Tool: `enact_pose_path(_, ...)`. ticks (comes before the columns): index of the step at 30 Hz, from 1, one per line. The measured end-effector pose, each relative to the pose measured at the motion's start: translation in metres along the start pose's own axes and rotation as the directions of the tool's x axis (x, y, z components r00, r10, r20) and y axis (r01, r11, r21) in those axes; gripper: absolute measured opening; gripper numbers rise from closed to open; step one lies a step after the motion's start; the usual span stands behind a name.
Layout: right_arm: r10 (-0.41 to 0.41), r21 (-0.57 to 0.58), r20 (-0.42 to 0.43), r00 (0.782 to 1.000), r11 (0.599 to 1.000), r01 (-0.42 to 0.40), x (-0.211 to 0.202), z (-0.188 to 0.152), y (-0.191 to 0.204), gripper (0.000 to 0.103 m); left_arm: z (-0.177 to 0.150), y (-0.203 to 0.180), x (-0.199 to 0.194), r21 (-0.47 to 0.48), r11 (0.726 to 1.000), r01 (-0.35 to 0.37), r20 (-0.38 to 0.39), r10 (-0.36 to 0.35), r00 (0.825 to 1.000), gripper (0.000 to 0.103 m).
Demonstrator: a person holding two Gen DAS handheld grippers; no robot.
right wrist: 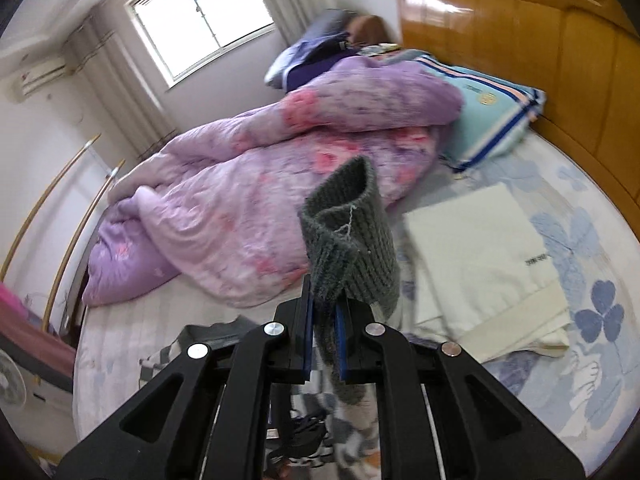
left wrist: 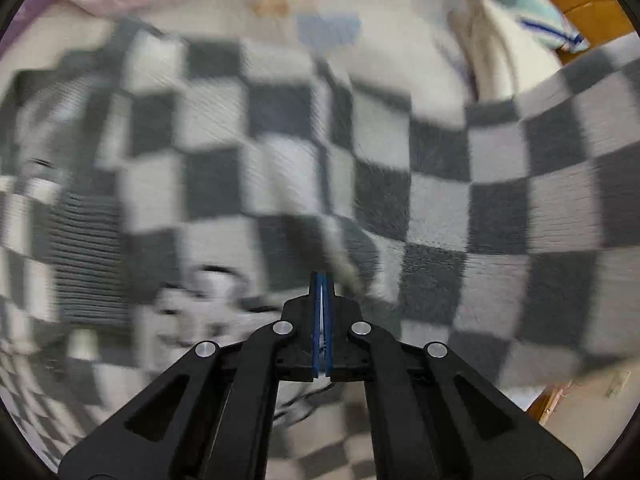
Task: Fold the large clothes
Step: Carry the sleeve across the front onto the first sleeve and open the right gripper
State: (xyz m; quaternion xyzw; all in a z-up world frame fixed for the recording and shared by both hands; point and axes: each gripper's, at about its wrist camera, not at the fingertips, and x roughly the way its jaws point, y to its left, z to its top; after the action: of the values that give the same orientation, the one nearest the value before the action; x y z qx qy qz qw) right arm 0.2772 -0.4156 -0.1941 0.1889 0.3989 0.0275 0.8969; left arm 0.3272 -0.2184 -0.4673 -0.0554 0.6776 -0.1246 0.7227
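Bedroom bed (right wrist: 560, 216): right gripper (right wrist: 322, 300) clamps soft, heavy checkered sweater (left wrist: 360, 168) by its ribbed cuff (right wrist: 352, 248); left gripper (left wrist: 322, 280) clenched, seemingly empty.

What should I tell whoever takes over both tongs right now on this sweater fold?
Left tongs: shut, nothing visibly pinched, pointing down over the checkered sweater.
Right tongs: shut on the sweater's grey ribbed cuff, lifted above the bed.
Nearby: a folded cream garment beside the purple quilt and striped pillow.
Done: cream piece looks folded; cuff is picked up.
Left: carry the sleeve across, then fold the sweater's body. The left view is blurred, so check the layout first.
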Motion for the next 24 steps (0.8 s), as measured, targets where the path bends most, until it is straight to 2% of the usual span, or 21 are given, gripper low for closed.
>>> enact_pose_path(4,0.034,-0.034,-0.03,0.999,0.999,-0.035,0.016,-0.013,0.052,0.008,-0.004,0.051,-0.064,-0.03,1.0,-0.007,0.07,0.009,0.998,0.002)
enact_pose_path(9,0.065,-0.062,-0.088,0.994,0.996,-0.071,0.048,-0.039,0.116,0.009,-0.01,0.119,-0.14,-0.086,0.993,-0.079,0.138,0.09,0.986,0.002)
enact_pose_path(11,0.057,-0.091,-0.113,0.992,0.994,-0.068,0.061,-0.052,0.14,0.009,-0.019,0.146,-0.172,-0.104,0.985,-0.14,0.179,0.157,0.971,0.002)
enact_pose_path(13,0.077,-0.106,-0.155,0.985,0.99,-0.095,0.078,-0.069,0.163,0.009,-0.024,0.168,-0.197,-0.133,0.979,-0.157,0.212,0.182,0.96,0.002)
enact_pose_path(16,0.088,-0.132,-0.204,0.975,0.984,-0.116,0.099,-0.095,0.194,0.009,-0.032,0.199,-0.219,-0.176,0.97,-0.168,0.241,0.208,0.948,0.002)
enact_pose_path(24,0.026,-0.235,-0.317,0.948,0.966,-0.105,0.163,-0.173,0.269,0.009,-0.065,0.276,-0.23,-0.258,0.952,-0.164,0.235,0.226,0.945,0.002)
